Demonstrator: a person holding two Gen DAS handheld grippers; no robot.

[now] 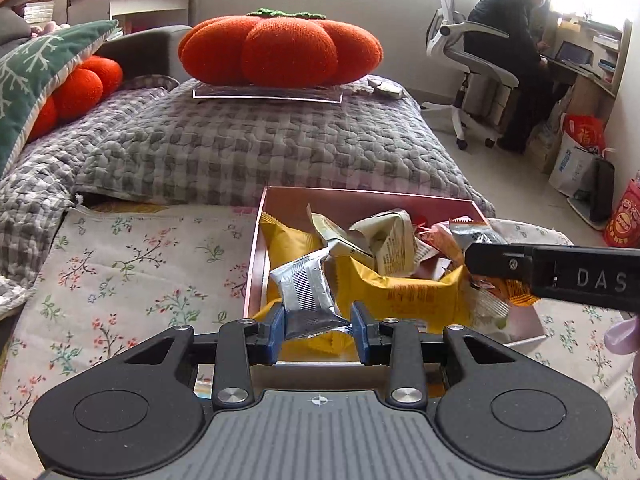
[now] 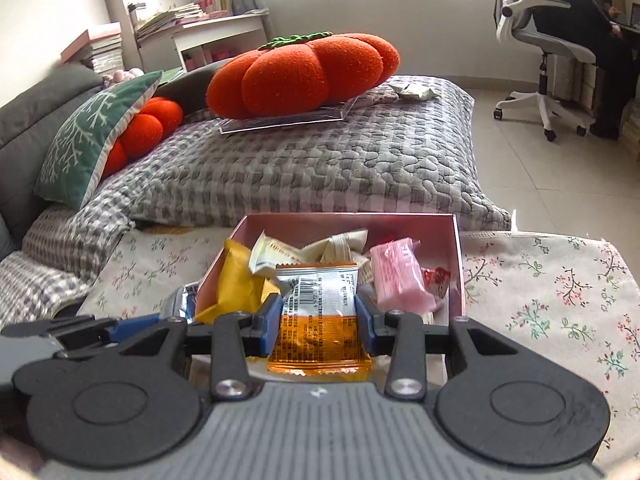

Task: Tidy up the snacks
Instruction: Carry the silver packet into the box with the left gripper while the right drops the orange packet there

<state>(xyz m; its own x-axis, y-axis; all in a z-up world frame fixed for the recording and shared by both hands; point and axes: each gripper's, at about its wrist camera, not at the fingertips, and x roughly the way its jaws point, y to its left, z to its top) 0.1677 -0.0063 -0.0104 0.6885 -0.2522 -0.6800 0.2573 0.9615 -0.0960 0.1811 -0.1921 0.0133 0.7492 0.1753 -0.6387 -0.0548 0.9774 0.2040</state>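
Observation:
A pink box (image 1: 360,200) (image 2: 458,256) sits on a floral cloth and holds several snack packets: yellow ones (image 1: 408,296) (image 2: 236,284), cream ones (image 1: 384,244), a pink one (image 2: 400,280). My left gripper (image 1: 319,330) is shut on a silver packet (image 1: 306,292) over the box's near left side. My right gripper (image 2: 320,320) is shut on an orange and silver packet (image 2: 320,320) over the box's near edge. The right gripper's finger (image 1: 560,276) crosses the left wrist view at right. The left gripper's fingers (image 2: 132,326) show at the lower left of the right wrist view.
The floral cloth (image 1: 140,264) (image 2: 560,292) borders a grey quilted cushion (image 1: 280,148) bearing an orange pumpkin pillow (image 1: 280,48) on a clear tray. A green pillow (image 1: 36,76) lies left. A person sits in a white office chair (image 1: 472,56); bags (image 1: 576,156) stand on the floor.

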